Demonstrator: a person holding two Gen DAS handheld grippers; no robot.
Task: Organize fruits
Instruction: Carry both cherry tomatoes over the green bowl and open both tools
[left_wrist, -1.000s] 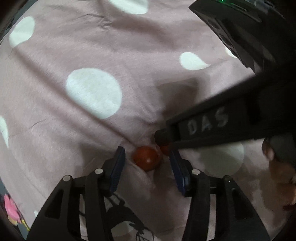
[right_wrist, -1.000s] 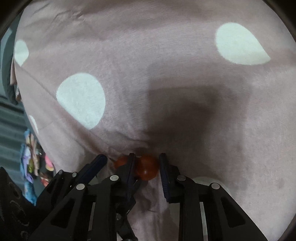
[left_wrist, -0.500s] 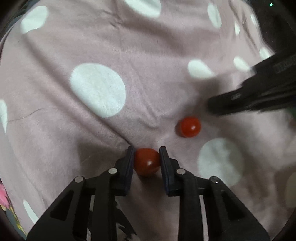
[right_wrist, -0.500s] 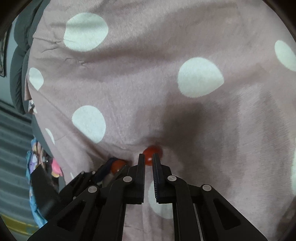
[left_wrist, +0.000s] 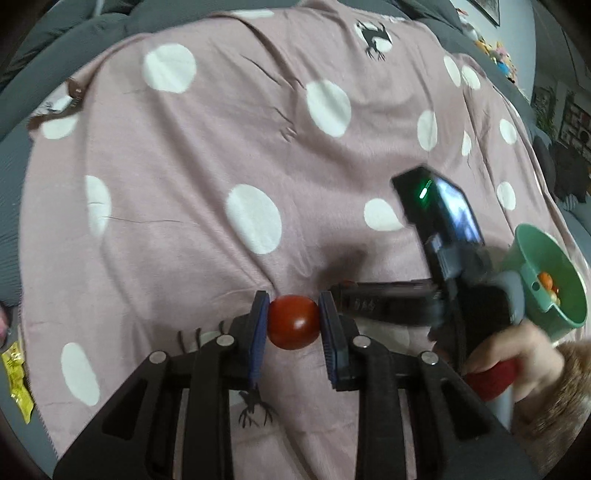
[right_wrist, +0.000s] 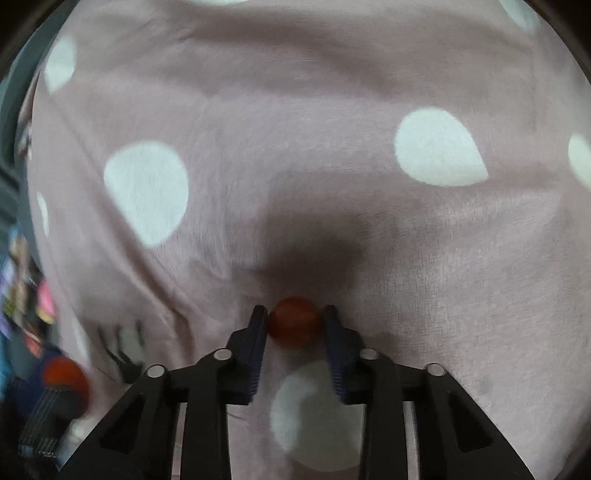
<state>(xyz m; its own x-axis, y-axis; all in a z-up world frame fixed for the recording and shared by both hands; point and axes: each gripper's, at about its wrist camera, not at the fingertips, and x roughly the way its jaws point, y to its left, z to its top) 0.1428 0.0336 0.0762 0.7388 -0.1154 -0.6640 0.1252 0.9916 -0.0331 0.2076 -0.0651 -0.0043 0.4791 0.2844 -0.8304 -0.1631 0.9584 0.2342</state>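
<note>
My left gripper (left_wrist: 293, 321) is shut on a red cherry tomato (left_wrist: 293, 322) and holds it up above the pink polka-dot blanket (left_wrist: 221, 155). My right gripper (right_wrist: 295, 326) stands with its blue pads on either side of a second red tomato (right_wrist: 294, 325) lying on the blanket, the pads touching or nearly touching it. The right gripper also shows in the left wrist view (left_wrist: 443, 258), low on the blanket to the right. The left gripper's tomato shows blurred at the lower left of the right wrist view (right_wrist: 64, 376).
A green bowl (left_wrist: 554, 258) with a few small fruits inside stands at the right edge of the blanket. A yellow wrapper (left_wrist: 16, 376) lies off the blanket at the far left. Grey bedding surrounds the blanket.
My left gripper has lifted its tomato well above the blanket. My right gripper, shut and empty half a second ago, has opened and come down around the second tomato.
</note>
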